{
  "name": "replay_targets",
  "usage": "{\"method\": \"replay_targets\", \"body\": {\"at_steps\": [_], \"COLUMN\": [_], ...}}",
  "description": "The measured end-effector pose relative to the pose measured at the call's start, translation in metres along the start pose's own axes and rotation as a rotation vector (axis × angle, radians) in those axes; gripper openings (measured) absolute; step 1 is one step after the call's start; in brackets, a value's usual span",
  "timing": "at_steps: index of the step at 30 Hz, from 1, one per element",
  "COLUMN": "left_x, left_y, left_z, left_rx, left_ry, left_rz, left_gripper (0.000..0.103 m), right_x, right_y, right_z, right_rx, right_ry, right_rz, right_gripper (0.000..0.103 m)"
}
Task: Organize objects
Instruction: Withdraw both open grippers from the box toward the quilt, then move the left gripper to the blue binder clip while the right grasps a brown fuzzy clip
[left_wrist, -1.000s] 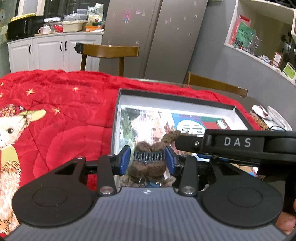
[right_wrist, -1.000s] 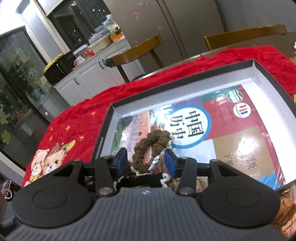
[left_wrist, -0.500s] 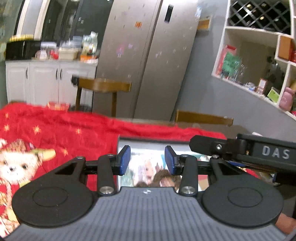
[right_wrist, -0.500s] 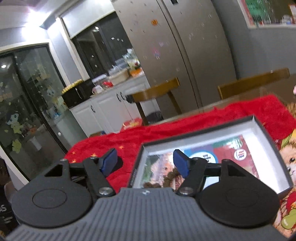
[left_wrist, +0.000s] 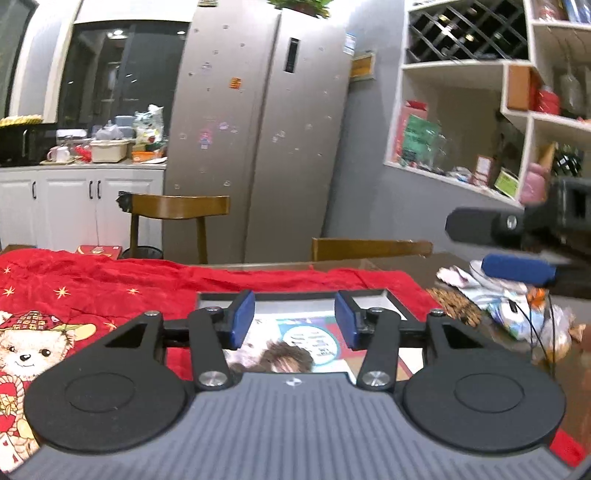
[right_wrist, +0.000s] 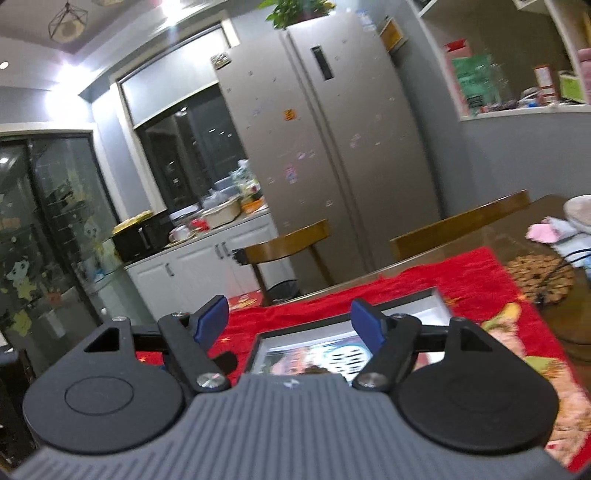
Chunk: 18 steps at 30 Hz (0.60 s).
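Observation:
A shallow black-rimmed box (left_wrist: 295, 295) lies on the red blanket, with a printed book (left_wrist: 314, 343) flat inside it. A brown knitted item (left_wrist: 286, 356) rests on the book, mostly hidden behind my left gripper's body. My left gripper (left_wrist: 294, 321) is open and empty, held above the box's near part. My right gripper (right_wrist: 290, 321) is open and empty, raised above the same box (right_wrist: 351, 314). The right gripper's finger (left_wrist: 517, 269) shows at the right of the left wrist view.
A red blanket (left_wrist: 92, 284) with bear prints covers the table. Two wooden chairs (left_wrist: 177, 206) (left_wrist: 369, 247) stand behind it. A woven mat (right_wrist: 539, 273) and loose clutter (left_wrist: 517, 306) lie on the table's right side. A fridge (left_wrist: 258, 147) and cabinets stand beyond.
My left gripper let go of the brown knitted item, which now lies in the box. Both grippers opened wider, rose and tilted up away from the box.

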<state>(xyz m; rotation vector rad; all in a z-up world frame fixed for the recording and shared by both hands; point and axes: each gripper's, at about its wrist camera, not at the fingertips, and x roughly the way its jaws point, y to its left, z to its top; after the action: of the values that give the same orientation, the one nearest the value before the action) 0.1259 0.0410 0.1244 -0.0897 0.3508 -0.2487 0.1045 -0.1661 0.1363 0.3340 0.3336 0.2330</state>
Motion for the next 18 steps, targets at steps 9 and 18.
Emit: {"method": "replay_targets", "body": {"at_steps": [9, 18], "left_x": [-0.028, -0.021], "left_y": [-0.062, -0.087], "left_z": [-0.045, -0.112], "left_rx": [0.029, 0.017], "left_ry": [0.034, 0.155], "left_rz": [-0.035, 0.035], "left_gripper": [0.06, 0.06], "right_x": [-0.018, 0.015], "right_y": [-0.051, -0.08], "right_z": [-0.024, -0.069], "right_rx": [0.047, 0.144], "right_ry": [-0.014, 0.092], "right_rz": [-0.084, -0.058], "right_gripper": [0.083, 0.083]}}
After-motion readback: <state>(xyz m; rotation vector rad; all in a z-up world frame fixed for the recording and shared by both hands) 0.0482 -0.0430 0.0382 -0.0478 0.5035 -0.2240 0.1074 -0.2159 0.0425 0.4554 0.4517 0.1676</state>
